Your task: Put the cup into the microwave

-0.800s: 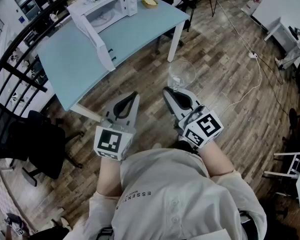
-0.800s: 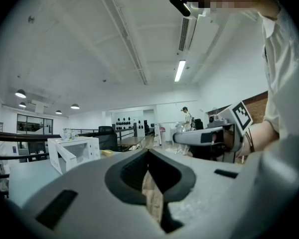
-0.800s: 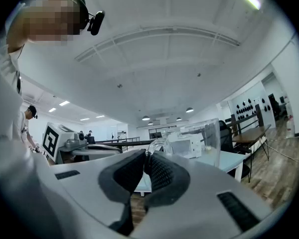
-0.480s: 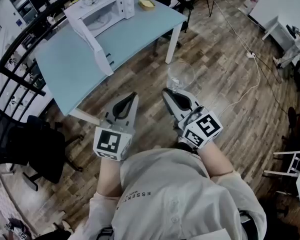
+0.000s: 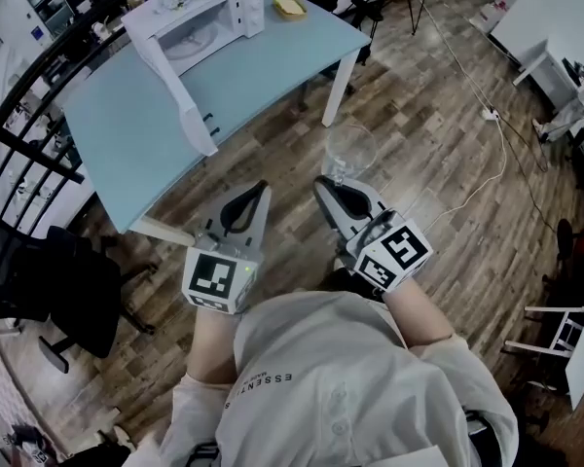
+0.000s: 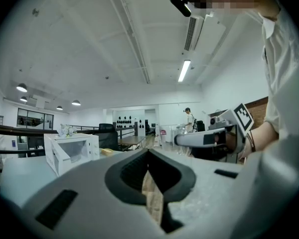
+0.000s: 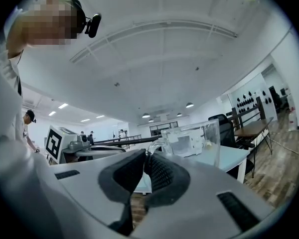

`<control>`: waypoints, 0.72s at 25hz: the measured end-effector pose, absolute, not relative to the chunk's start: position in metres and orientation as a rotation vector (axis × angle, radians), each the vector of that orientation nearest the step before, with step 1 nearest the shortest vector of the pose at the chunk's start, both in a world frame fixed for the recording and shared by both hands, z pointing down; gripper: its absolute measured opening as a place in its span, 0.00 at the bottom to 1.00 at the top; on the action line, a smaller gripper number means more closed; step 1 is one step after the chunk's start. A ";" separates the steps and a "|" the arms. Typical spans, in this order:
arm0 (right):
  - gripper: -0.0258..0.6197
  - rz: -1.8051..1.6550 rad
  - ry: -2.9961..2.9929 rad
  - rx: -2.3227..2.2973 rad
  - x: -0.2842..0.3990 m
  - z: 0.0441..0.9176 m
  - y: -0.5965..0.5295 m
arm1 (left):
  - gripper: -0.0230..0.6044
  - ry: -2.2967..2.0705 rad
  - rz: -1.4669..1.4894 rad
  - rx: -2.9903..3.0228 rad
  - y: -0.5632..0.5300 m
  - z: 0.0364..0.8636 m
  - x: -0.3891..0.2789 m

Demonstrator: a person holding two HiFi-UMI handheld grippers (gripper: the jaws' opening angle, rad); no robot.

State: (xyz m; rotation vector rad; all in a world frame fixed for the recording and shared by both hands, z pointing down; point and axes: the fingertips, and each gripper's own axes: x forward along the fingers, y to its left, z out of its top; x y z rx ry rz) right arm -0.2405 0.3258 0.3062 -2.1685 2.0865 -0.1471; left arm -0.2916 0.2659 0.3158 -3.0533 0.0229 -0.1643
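A clear glass cup (image 5: pixel 350 149) hangs over the wooden floor in the head view, held by its handle in my right gripper (image 5: pixel 327 180), which is shut on it. In the right gripper view the cup (image 7: pixel 195 141) stands upright just past the jaws (image 7: pixel 147 156). My left gripper (image 5: pixel 262 187) is level beside it, shut, with nothing in it (image 6: pixel 148 153). The white microwave (image 5: pixel 200 16) sits on the far end of the light blue table (image 5: pixel 273 71), its door (image 5: pixel 180 100) swung wide open. It also shows in the left gripper view, as the microwave (image 6: pixel 72 151) at left.
A yellow pad (image 5: pixel 292 7) lies on the table beside the microwave. A black office chair (image 5: pixel 39 280) stands at the left, by a dark railing (image 5: pixel 29 115). A white cable (image 5: pixel 487 168) runs across the floor at right, and a white frame (image 5: pixel 565 329) stands at the far right.
The table and microwave have drifted a little left in the head view. Both grippers and the cup keep the same pose.
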 end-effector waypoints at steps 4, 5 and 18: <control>0.07 -0.171 2.119 -2.122 -0.211 0.309 0.314 | 0.04 0.059 -0.187 -3.041 0.256 0.322 -0.268; 0.07 -0.170 2.132 -2.109 -0.202 0.312 0.310 | 0.04 0.083 -0.192 -3.045 0.253 0.325 -0.262; 0.07 -0.237 2.388 -1.818 -0.031 0.317 0.215 | 0.04 0.532 -0.228 -3.028 0.179 0.323 -0.122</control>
